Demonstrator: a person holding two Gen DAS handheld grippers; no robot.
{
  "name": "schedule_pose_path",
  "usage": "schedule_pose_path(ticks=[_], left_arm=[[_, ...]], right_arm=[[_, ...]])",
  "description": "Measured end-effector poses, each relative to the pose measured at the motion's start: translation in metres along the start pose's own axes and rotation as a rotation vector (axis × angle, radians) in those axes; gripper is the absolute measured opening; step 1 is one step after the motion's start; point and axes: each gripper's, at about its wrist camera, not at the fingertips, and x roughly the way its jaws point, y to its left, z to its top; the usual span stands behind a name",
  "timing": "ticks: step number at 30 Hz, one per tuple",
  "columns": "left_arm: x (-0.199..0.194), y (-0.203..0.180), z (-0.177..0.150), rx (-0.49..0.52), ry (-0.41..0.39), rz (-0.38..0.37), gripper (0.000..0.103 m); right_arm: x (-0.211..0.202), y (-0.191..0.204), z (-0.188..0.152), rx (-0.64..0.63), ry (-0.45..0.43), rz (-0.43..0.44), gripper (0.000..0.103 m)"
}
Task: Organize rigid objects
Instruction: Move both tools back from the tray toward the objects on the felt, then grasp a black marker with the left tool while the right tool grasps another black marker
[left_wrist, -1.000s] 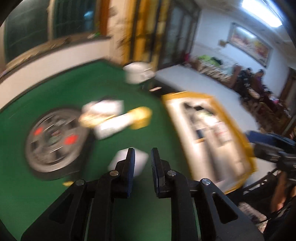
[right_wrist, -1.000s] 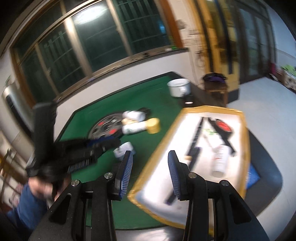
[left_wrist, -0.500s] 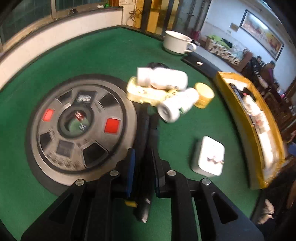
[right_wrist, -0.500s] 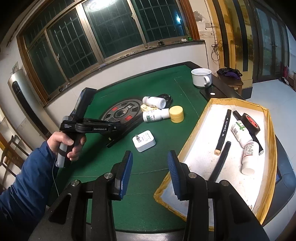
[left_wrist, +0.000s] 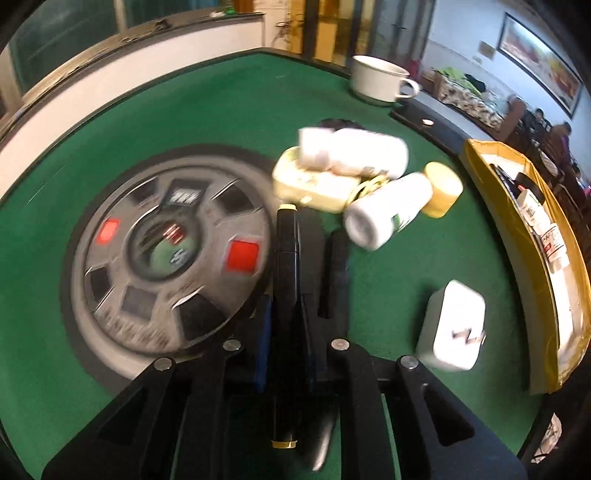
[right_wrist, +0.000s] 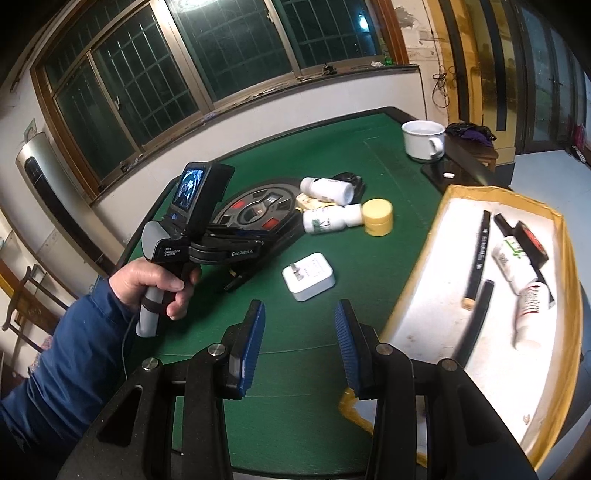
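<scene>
Left tool (left_wrist: 286, 325) is clenched on a black marker (left_wrist: 286, 266) lying on the green tabletop (left_wrist: 221, 110), long axis along the fingers. Right tool (right_wrist: 299, 343) hangs released, nearer the yellow tray (right_wrist: 554, 369) on the right.

We note a green felt table (right_wrist: 332, 158) with a grey dial (left_wrist: 166, 254) bearing red squares. The tray (right_wrist: 436, 236) is yellow-rimmed with a white floor. The black marker (left_wrist: 286, 258) carries a gold band — the charger (right_wrist: 308, 277) and mug (right_wrist: 423, 140) are white. The jar (right_wrist: 377, 216) is yellow. The sleeve (right_wrist: 66, 354) is blue.
</scene>
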Motion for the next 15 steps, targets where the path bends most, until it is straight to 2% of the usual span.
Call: schedule_pose_path(ticks=[5,10,15], left_arm=[[-0.032,0.029,-0.055,-0.115,0.007,0.035,0.012],[-0.058,0.032,-0.102,-0.210,-0.060,0.064,0.012],[-0.063,0.030,-0.108,-0.239,-0.101,0.089,0.012]], right_arm=[[0.019,0.020,0.009,-0.022,0.053,0.019,0.035],[0.065,0.039,0.026,0.019,0.142,0.074,0.035],[0.121,0.045,0.042,0.074,0.210,0.036,0.035]])
